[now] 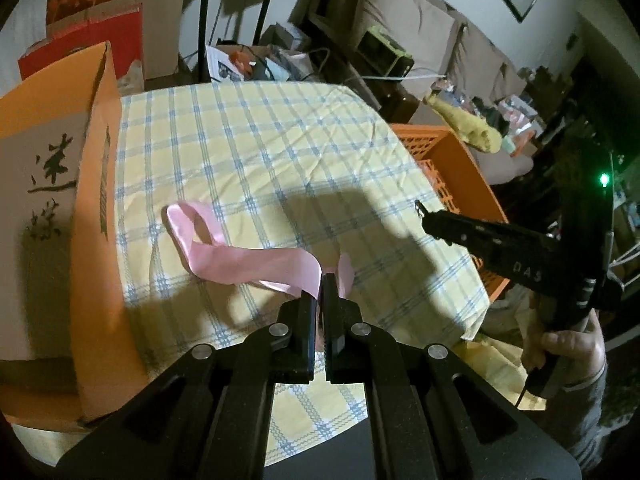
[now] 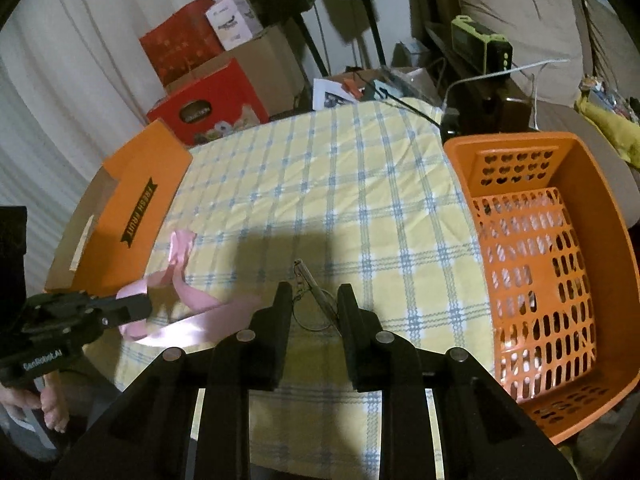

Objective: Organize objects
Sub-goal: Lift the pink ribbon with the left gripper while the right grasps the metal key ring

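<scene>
Right gripper (image 2: 314, 300) spread wide, holding nothing, low over the yellow-and-blue checked tablecloth (image 2: 320, 184); straddling, between its 2 fingers, a slim metal pen-like stick on a thin wire ring (image 2: 310, 288), lying flat on the cloth; long axis of that stick running from the near right finger away and slightly left, so roughly in line with the fingers rather than across them; by my judgement a small turn of the wrist needed for the pads to close across its width. Outward to the right, orange plastic basket (image 2: 560, 264) just beside the table edge, nearer this hand than the other; outward to the left, orange cardboard box (image 2: 140, 200) printed FRESH FRUIT, standing at the far-left side. Left gripper (image 1: 322, 288) clenched on the near end of the pink ribbon (image 1: 240, 264); rest of the ribbon trailing away and to the left over the cloth in a loose loop, its far end lying near the box wall (image 1: 96, 200); box therefore the closer target for the left hand, basket for the right; no contact visible between the 2 grippers, well apart across the near table edge.
</scene>
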